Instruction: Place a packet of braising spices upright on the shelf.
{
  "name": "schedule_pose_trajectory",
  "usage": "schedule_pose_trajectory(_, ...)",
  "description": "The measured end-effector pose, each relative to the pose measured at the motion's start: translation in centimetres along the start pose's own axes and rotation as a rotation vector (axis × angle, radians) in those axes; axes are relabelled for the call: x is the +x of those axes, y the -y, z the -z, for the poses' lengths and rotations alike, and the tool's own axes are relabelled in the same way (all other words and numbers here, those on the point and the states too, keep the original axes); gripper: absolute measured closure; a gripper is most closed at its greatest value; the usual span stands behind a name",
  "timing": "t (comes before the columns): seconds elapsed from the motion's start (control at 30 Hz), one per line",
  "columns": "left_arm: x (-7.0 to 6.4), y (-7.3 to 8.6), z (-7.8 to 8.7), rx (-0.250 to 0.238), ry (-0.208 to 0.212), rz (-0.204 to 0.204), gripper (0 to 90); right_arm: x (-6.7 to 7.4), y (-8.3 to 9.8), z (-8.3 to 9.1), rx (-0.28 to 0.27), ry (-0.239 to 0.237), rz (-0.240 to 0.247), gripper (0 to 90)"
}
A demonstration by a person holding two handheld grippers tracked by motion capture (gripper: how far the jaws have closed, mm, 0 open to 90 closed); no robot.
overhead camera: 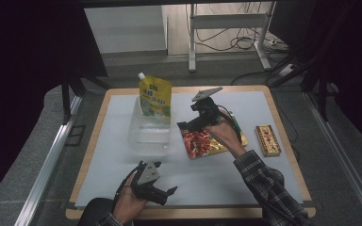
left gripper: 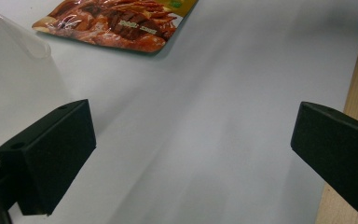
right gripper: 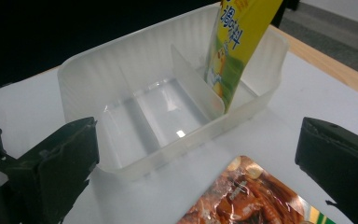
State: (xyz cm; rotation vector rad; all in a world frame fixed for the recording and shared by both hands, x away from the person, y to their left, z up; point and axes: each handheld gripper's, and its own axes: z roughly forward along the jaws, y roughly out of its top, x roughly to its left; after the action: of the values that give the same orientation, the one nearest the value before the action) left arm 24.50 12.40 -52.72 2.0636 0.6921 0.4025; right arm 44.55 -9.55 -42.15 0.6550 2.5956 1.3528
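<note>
Right claw: jaws spread wide, holding nothing; it hangs just above the far left edge of the flat red-and-gold foil snack pouch, seen in the right gripper view as black jaws at either side with the pouch low between them.
Left claw: jaws also spread wide and bare, low over the near edge of the worktop, well apart from every item; the left gripper view shows bare white sheet between its jaws.
Snack pouch position: lying flat on the white sheet, right of centre, just beside the near right corner of the tray; its corner appears at the top of the left gripper view.
Clear ribbed plastic tray with divider: stands left of the pouch; the near compartment is empty.
Yellow stand-up spout pouch with white cap: upright in the tray's far compartment, leaning against the far wall.
Small red-and-gold patterned box: flat on the sheet, right of the snack pouch, apart from it.
</note>
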Motion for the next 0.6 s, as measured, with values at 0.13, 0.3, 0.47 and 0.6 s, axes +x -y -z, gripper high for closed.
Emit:
schedule_pose_trajectory(0.13, 0.2, 0.0, 0.0, -0.006, 0.007, 0.010, 0.0, 0.3, 0.7, 0.6, 0.003, 0.021, 0.011, 0.0)
schedule_pose_trajectory(0.3, 0.3, 0.1, 0.1, -0.024, 0.005, 0.015, 0.0, 0.5, 1.7, 1.5, 0.009, 0.052, 0.029, 0.0)
schedule_pose_trajectory(0.47, 0.2, 0.0, 0.1, -0.030, 0.006, 0.010, 0.0, 0.7, 2.9, 2.4, 0.016, 0.074, 0.025, 0.0)
schedule_pose_trajectory(0.6, 0.2, 0.0, 0.1, -0.046, 0.005, 0.008, 0.0, 0.8, 4.0, 2.9, 0.019, 0.083, 0.026, 0.0)
